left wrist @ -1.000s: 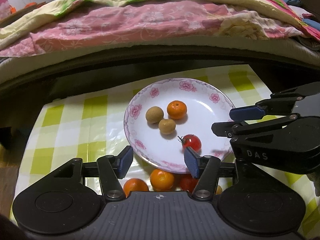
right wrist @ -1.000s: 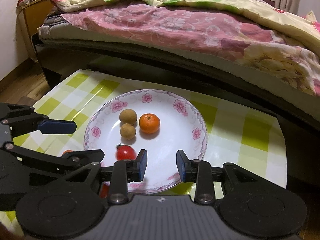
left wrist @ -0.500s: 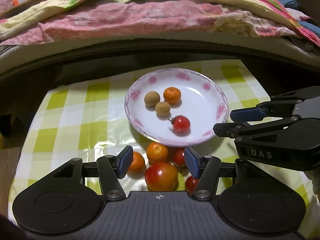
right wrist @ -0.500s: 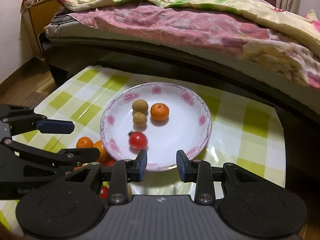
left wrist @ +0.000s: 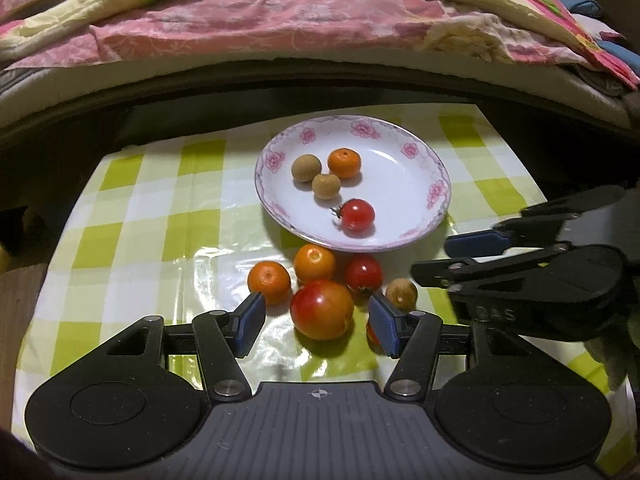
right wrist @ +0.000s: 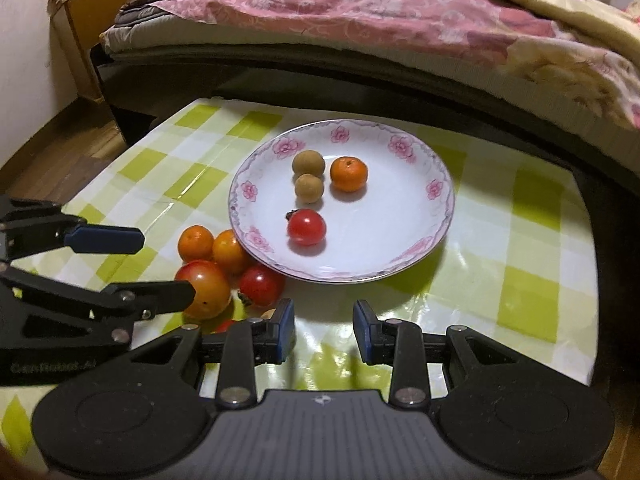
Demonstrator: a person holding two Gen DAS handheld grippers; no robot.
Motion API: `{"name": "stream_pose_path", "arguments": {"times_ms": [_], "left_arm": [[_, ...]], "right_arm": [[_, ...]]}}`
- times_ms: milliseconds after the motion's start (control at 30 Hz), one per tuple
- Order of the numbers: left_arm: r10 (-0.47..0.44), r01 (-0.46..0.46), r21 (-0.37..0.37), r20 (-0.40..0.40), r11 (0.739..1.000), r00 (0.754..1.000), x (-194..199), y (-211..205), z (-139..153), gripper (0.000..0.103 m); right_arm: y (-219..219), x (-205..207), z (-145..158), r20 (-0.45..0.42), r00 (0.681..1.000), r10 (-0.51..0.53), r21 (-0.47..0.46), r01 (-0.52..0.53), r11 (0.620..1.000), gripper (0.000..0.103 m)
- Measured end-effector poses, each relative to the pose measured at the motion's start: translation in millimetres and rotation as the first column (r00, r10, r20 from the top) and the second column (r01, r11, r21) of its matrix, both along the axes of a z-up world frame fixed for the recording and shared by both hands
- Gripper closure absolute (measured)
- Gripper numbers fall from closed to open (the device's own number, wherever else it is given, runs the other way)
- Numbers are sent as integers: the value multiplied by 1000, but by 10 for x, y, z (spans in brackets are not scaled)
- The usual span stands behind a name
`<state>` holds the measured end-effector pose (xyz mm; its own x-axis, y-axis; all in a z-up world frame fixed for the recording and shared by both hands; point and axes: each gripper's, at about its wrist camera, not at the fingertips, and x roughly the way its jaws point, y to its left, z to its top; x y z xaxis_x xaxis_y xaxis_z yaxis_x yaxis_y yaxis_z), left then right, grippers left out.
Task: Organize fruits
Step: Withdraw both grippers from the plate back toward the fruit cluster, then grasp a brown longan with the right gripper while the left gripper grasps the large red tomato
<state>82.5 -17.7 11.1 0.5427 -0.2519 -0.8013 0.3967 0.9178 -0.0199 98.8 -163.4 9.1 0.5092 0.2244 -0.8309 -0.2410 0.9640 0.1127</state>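
A white plate with pink flowers holds two brown longans, a small orange and a cherry tomato. In front of it on the cloth lie a large red-orange tomato, two small oranges, a cherry tomato and a longan. My left gripper is open and empty, its jaws either side of the large tomato, above it. My right gripper is open and empty, in front of the plate.
The table has a green and white checked plastic cloth. A bed with pink and yellow quilts runs along the far edge. A wooden nightstand stands at the far left.
Both grippers have drawn back from the plate toward me. The loose fruits in front of the plate have come into view between the left jaws.
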Motion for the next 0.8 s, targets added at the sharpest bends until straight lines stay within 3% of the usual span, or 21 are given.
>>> {"name": "stream_pose_path", "arguments": {"times_ms": [433,800], "left_arm": [[-17,17,7,-38,1000,999,-20,46,-100,37],[-28,28,7,-50,1000,998,-47,82,-121,35]], "right_arm": [[61,173,-128,-84,996,15,105,-7,994,67],[21,117,-135,-121,991,48,120,-34,992,67]]}}
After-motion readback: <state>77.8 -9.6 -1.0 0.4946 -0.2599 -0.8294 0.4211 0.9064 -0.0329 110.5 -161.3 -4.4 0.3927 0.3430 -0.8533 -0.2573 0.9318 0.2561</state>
